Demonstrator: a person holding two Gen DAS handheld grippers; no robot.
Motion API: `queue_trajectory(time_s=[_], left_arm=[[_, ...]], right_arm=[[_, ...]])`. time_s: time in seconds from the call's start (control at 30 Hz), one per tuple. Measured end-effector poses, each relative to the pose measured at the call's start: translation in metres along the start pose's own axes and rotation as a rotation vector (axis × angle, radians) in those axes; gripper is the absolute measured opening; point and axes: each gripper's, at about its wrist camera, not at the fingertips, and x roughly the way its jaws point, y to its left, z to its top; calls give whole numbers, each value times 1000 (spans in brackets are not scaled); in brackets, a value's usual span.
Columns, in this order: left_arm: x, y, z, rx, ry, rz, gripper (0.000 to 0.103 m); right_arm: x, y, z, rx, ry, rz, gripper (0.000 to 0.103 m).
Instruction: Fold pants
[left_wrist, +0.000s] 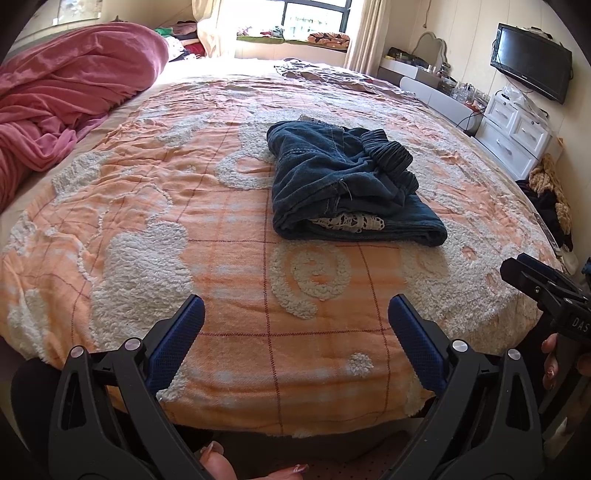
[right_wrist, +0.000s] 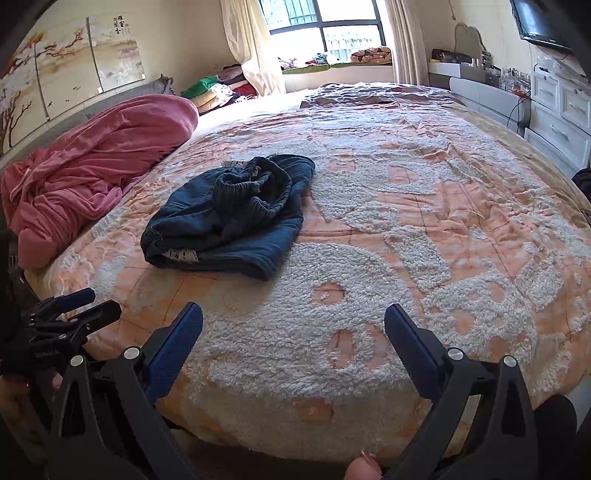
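A bedroom, bed (left_wrist: 110, 221) under an orange-and-white blanket. Far left, a heaped pink quilt (left_wrist: 66, 92). The left hand-held gripper (left_wrist: 295, 325) hangs wide open, empty. Mid-bed lie the folded dark-blue pants (left_wrist: 343, 184), long axis running away toward the window. The right hand-held gripper (right_wrist: 293, 332), stamped "DAS", gapes open, empty.

- Bed (left_wrist: 229, 369) fills the frame, covered by an orange-and-white blanket (left_wrist: 147, 206).
- Folded dark pants (left_wrist: 343, 184) lie centre.
- Pink quilt (left_wrist: 66, 88) bunched upper left.
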Motion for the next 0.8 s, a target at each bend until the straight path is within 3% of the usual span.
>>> queue_trajectory(time_s=[0.8], left_arm=[[0,3,4,-26,12,10,94]], right_arm=[[11,-8,-4,16,39,-36,98]])
